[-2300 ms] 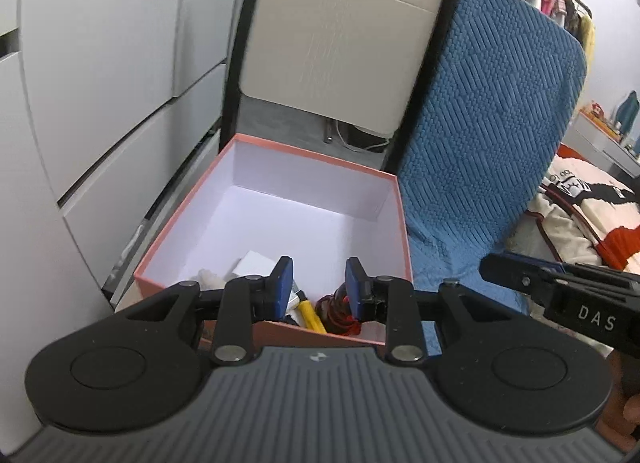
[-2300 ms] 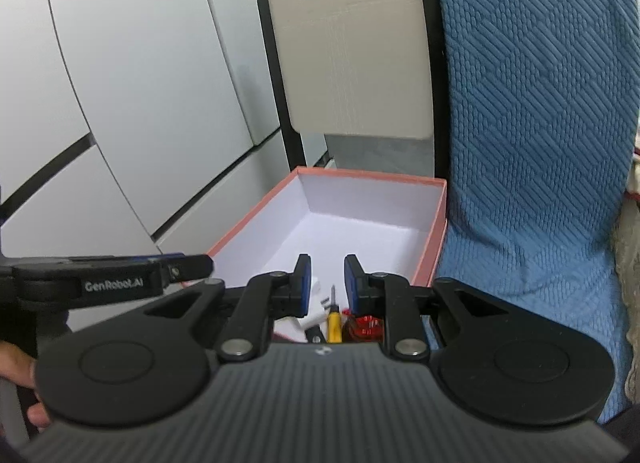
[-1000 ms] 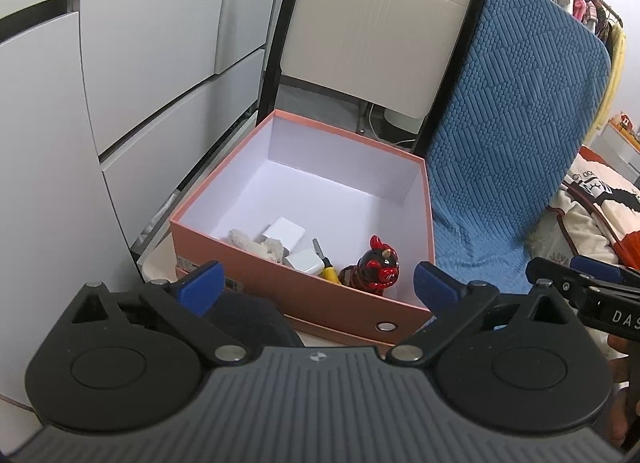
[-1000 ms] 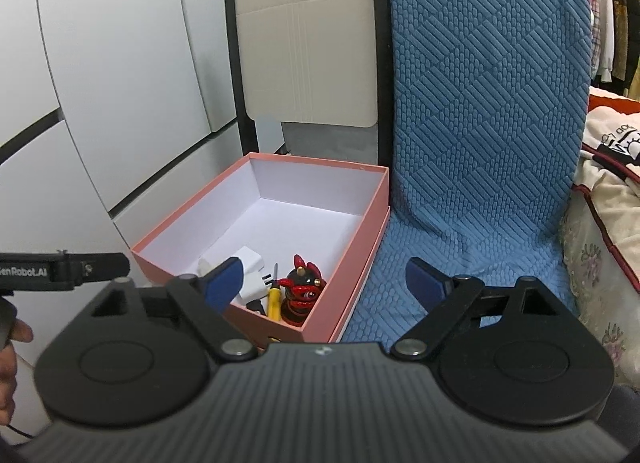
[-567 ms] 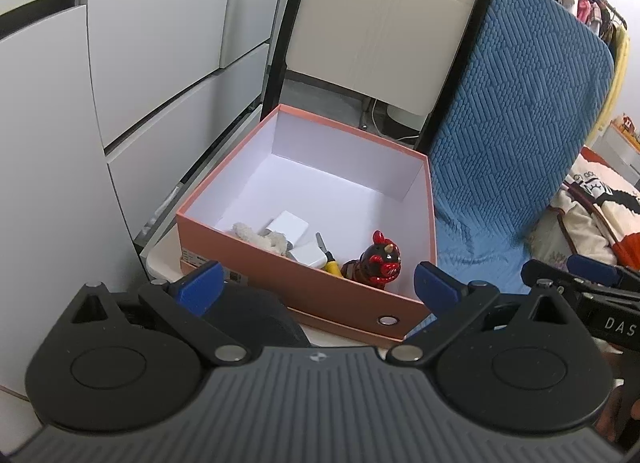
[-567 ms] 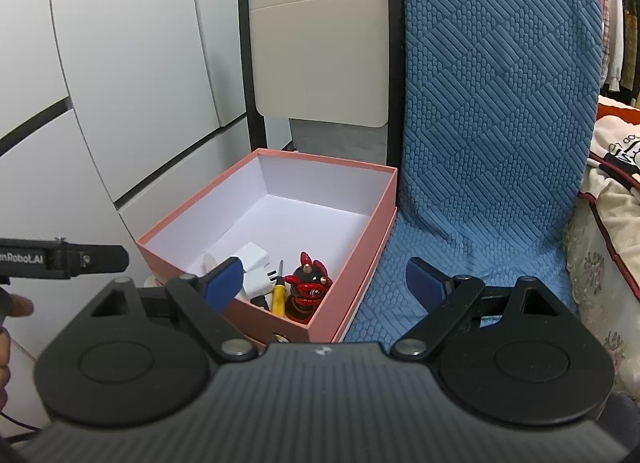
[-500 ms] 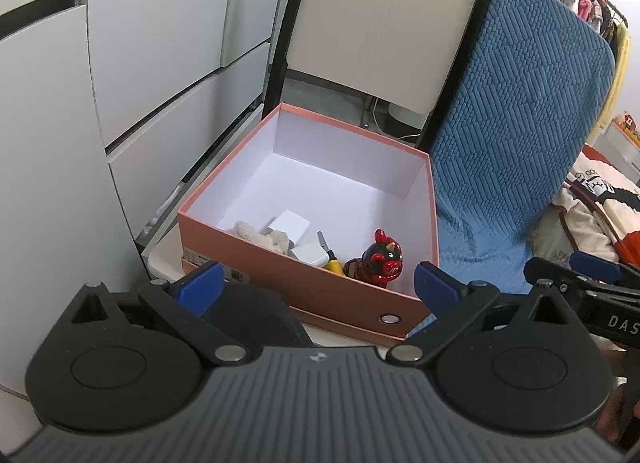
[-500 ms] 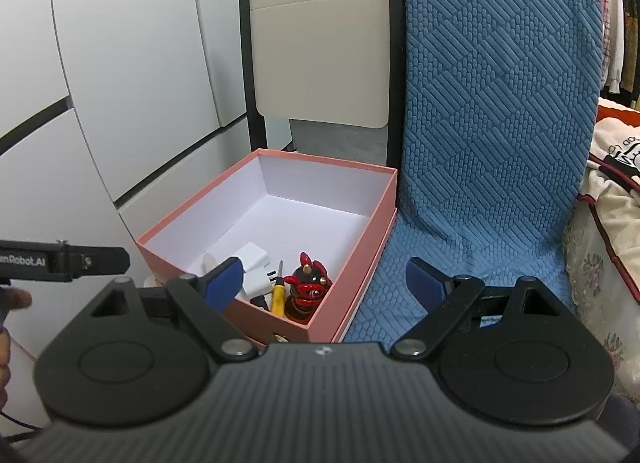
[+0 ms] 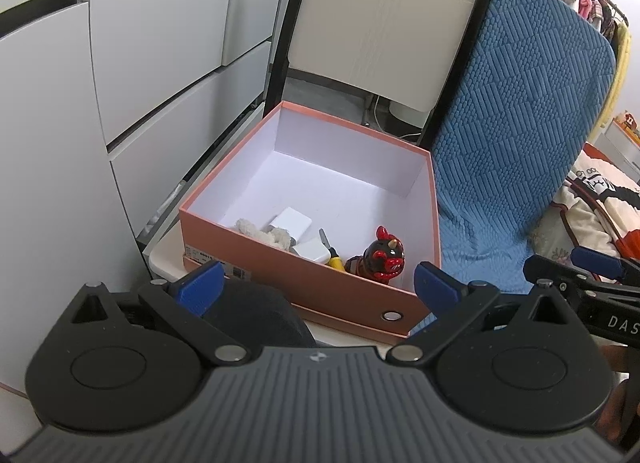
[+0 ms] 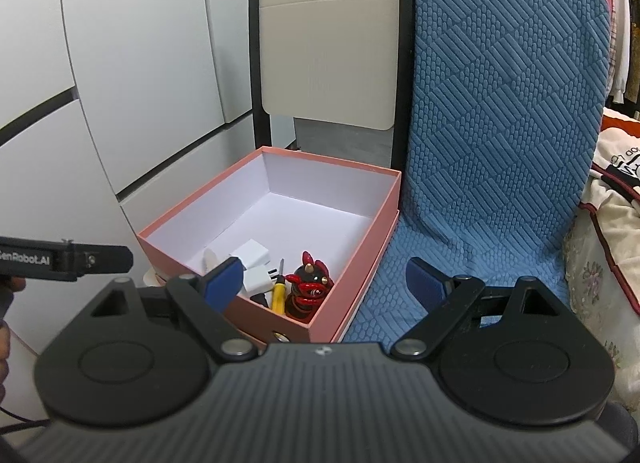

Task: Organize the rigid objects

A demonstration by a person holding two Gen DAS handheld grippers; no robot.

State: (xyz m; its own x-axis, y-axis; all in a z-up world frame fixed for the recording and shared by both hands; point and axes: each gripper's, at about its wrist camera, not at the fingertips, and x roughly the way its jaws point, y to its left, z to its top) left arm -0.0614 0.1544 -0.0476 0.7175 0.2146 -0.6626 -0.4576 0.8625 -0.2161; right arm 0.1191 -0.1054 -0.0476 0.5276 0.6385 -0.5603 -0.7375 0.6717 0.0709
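A pink box [image 9: 280,263] [image 10: 352,263] with a white inside stands open on a low white stand. In its near end lie a red and black figurine [image 9: 380,257] [image 10: 308,289], a yellow-handled screwdriver [image 9: 332,253] [image 10: 279,289], white chargers [image 9: 291,222] [image 10: 256,263] and a pale fluffy thing [image 9: 260,231]. My left gripper [image 9: 316,287] is open and empty, held back from the box's near wall. My right gripper [image 10: 324,283] is open and empty, near the box's front right corner.
White cabinet fronts [image 9: 120,63] run along the left. A beige folding chair [image 10: 328,43] stands behind the box. A blue quilted cushion [image 10: 500,123] leans on the right, with bedding [image 10: 612,223] and hanging clothes beyond. A dark rounded object [image 9: 248,319] lies under my left gripper.
Both grippers have opened wide and pulled back up out of the box. In the last half second they barely moved.
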